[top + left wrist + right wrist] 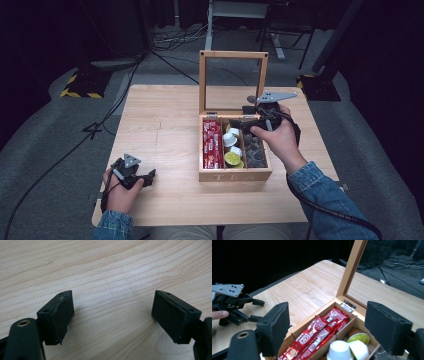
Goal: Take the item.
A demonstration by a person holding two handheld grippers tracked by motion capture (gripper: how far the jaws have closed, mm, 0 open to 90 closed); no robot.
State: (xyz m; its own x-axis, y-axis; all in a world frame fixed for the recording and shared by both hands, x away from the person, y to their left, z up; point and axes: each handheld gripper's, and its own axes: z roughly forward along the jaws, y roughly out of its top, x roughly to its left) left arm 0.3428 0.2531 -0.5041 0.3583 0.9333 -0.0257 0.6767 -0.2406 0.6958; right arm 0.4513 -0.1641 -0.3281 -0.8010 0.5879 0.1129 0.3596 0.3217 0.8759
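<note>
Tea box [235, 175], wooden, sits toward the table's [160, 130] right edge, mid-depth, w/ glass lid [233, 82] standing upright at its back. "TEA" is cut into its front wall. Left compartment: red Nescafe sachets [212, 144]; middle: white creamer cups [231, 137] & a lime-green capsule [232, 158]; right: dark pods [255, 150]. Right gripper [239, 126] hovers over the middle compartment, hand on top, jaws wide apart, nothing between; no earlier look to compare. Left gripper [148, 177] rests near the front-left corner, jaws apart, empty, bare wood beneath.
</note>
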